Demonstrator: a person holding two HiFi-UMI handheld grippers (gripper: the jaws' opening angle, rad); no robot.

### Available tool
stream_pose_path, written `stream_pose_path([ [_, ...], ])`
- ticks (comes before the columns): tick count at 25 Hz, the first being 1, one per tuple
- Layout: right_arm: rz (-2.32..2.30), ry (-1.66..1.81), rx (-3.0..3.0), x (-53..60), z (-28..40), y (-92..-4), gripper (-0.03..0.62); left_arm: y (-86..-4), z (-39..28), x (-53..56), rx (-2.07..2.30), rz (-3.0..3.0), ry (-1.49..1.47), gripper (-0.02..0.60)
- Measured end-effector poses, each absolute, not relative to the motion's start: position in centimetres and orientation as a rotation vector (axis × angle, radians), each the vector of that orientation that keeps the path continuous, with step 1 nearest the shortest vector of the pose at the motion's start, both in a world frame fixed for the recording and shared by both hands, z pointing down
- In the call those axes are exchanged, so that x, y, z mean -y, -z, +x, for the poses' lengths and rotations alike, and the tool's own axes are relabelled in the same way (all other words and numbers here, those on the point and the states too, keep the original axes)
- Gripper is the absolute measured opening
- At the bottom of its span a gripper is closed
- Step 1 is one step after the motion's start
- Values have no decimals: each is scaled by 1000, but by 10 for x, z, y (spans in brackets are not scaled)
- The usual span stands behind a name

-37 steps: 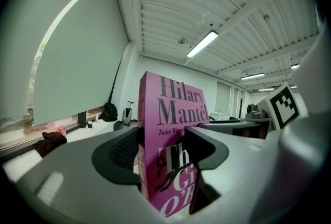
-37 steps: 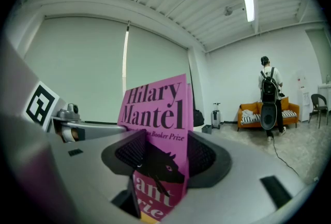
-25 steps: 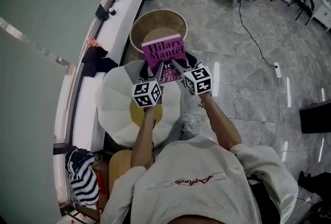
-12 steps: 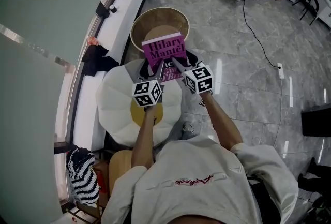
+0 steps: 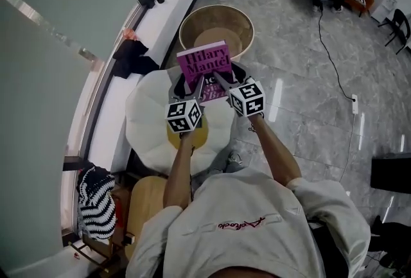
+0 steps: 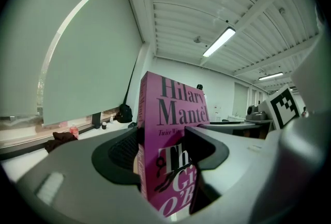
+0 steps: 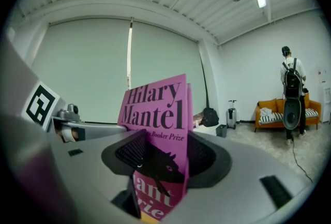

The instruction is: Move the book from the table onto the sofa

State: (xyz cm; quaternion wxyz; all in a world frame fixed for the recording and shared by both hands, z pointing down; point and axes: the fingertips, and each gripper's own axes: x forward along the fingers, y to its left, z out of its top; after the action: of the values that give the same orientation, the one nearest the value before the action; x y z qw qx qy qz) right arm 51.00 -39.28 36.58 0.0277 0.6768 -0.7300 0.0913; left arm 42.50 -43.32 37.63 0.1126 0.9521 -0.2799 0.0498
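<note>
A pink paperback book (image 5: 205, 63) marked "Hilary Mantel" stands upright in the air, gripped from both sides. My left gripper (image 5: 197, 86) is shut on its lower left part, and my right gripper (image 5: 219, 82) is shut on its lower right part. In the left gripper view the book (image 6: 173, 135) sits wedged between the dark pads of the left gripper (image 6: 165, 153). The right gripper view shows the book (image 7: 155, 114) clamped the same way in the right gripper (image 7: 159, 160). Below it lies a white flower-shaped sofa cushion (image 5: 146, 122) with a yellow centre. The round wooden-rimmed table (image 5: 216, 25) is just beyond.
A white ledge (image 5: 164, 10) with black bags runs along the window at the left. A cable (image 5: 331, 58) crosses the tiled floor at the right. An orange couch (image 7: 282, 112) and a person stand far back. A striped black-and-white thing (image 5: 96, 203) and a wooden stool (image 5: 144, 203) lie near my feet.
Both grippers have carried the book sideways together. The round table and the white cushion now lie further right in the head view, and the book no longer overlaps the table's rim.
</note>
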Motion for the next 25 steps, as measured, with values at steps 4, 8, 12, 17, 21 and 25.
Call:
stream_pose_path([
  [4, 2014, -296, 2306, 414, 468, -365, 252, -376, 381, 450, 907, 2756, -141, 268],
  [8, 1903, -283, 2378, 444, 414, -362, 252, -373, 324, 471, 1020, 2710, -122, 268],
  [12, 1784, -279, 2452, 465, 346, -364, 252, -377, 254, 484, 1139, 2653, -106, 268],
  [17, 1666, -269, 2522, 482, 271, -365, 252, -376, 177, 493, 1258, 2597, -79, 268],
  [21, 1571, -245, 2565, 489, 219, -362, 252, -376, 125, 494, 1346, 2550, -57, 268],
  [25, 1497, -246, 2600, 490, 181, -367, 252, -381, 87, 489, 1413, 2506, -40, 268],
])
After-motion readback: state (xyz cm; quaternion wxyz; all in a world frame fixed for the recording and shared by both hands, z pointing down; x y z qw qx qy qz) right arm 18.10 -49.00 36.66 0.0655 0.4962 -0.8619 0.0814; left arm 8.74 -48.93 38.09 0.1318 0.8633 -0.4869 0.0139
